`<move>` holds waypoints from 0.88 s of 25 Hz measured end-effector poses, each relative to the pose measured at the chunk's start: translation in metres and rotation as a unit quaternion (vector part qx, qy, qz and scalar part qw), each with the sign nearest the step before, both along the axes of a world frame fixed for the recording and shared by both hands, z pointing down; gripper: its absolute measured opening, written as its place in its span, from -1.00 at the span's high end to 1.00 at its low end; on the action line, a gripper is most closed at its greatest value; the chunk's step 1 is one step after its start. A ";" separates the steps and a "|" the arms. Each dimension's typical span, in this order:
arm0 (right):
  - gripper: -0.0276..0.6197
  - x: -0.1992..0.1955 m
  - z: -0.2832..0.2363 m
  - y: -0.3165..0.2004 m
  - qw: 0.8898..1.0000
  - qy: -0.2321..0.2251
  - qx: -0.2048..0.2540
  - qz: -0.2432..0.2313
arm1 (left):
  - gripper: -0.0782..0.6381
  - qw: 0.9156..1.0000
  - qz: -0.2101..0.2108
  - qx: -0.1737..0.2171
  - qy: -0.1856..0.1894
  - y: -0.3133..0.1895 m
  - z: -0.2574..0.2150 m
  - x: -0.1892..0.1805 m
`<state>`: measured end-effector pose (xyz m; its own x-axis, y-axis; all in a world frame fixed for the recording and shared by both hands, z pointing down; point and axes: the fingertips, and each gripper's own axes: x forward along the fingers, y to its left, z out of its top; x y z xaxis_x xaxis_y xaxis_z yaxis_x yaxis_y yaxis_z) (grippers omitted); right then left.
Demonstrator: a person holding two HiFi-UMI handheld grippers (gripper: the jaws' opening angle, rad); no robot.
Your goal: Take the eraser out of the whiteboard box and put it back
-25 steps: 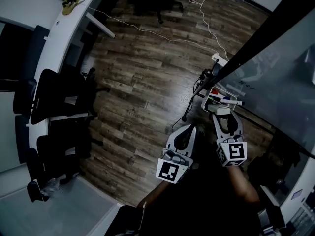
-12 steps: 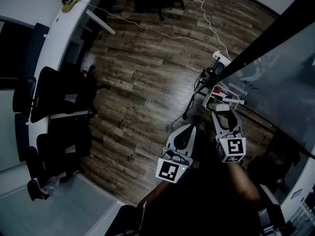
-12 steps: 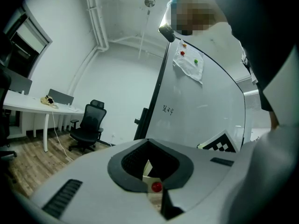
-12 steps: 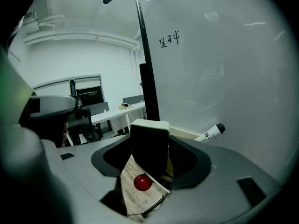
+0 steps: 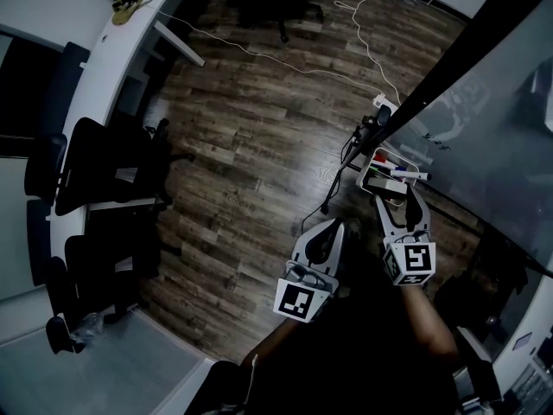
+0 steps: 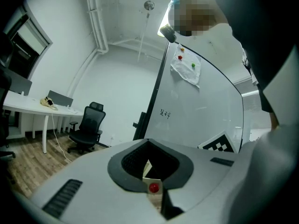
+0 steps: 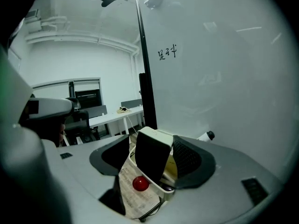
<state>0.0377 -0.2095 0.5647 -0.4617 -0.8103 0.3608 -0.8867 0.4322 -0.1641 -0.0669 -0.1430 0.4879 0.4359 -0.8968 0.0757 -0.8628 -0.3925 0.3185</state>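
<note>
Though the head view is dark and the board's black frame crosses it, the right gripper view shows the eraser [image 7: 150,158] plainly. It stands on end, leaning a little, at the near end of the whiteboard box [image 7: 162,190], dark felt face towards the camera. The right gripper [image 5: 396,199] has its jaws to either side of the eraser. They have just been opening and now stand wide, with a clear gap at the left pad, so nothing is gripped. How deep the eraser sits cannot be made out, since the jaws cover the lower part of the box.

The left gripper [image 6: 148,143] hangs level and apart from the box, its jaws closed together on nothing.

In the head view only coloured markers [image 5: 399,171] show in the box, at its far end against the lower edge of the whiteboard [image 7: 219,69]. One marker tip [image 7: 208,136] peeks over the right jaw. Some handwriting [image 7: 167,52] sits near the board's left edge. Beyond are a wooden floor [image 5: 251,137] with a trailing cable [image 5: 285,59], an office chair [image 6: 86,127] and a white desk [image 6: 28,108].
</note>
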 end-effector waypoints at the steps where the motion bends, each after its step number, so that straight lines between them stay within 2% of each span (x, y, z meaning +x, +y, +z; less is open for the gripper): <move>1: 0.06 0.001 -0.002 0.001 1.000 -0.001 0.002 0.003 | 0.76 1.000 0.000 0.001 0.001 0.002 -0.001 0.000; 10: 0.06 0.008 -0.022 0.018 0.999 -0.007 0.042 0.021 | 0.76 1.000 0.000 0.023 0.002 0.018 -0.017 -0.006; 15: 0.06 0.002 -0.042 0.035 0.998 -0.007 0.066 0.018 | 0.76 0.998 0.003 0.069 -0.001 0.030 -0.035 -0.013; 17: 0.07 -0.003 -0.051 0.043 0.997 -0.014 0.074 0.015 | 0.76 0.997 0.009 0.073 -0.005 0.034 -0.041 -0.017; 18: 0.14 -0.003 -0.057 0.049 0.997 -0.017 0.079 0.018 | 0.76 0.997 0.012 0.070 -0.003 0.039 -0.044 -0.018; 19: 0.35 -0.003 -0.062 0.057 0.996 -0.020 0.084 0.022 | 0.76 0.998 0.013 0.068 0.002 0.045 -0.045 -0.018; 20: 0.75 -0.003 -0.067 0.066 0.996 -0.025 0.086 0.027 | 0.76 0.997 0.015 0.069 0.007 0.053 -0.047 -0.018; 22: 0.86 -0.003 -0.075 0.085 0.995 -0.039 0.085 0.032 | 0.76 0.997 0.019 0.078 0.006 0.067 -0.053 -0.020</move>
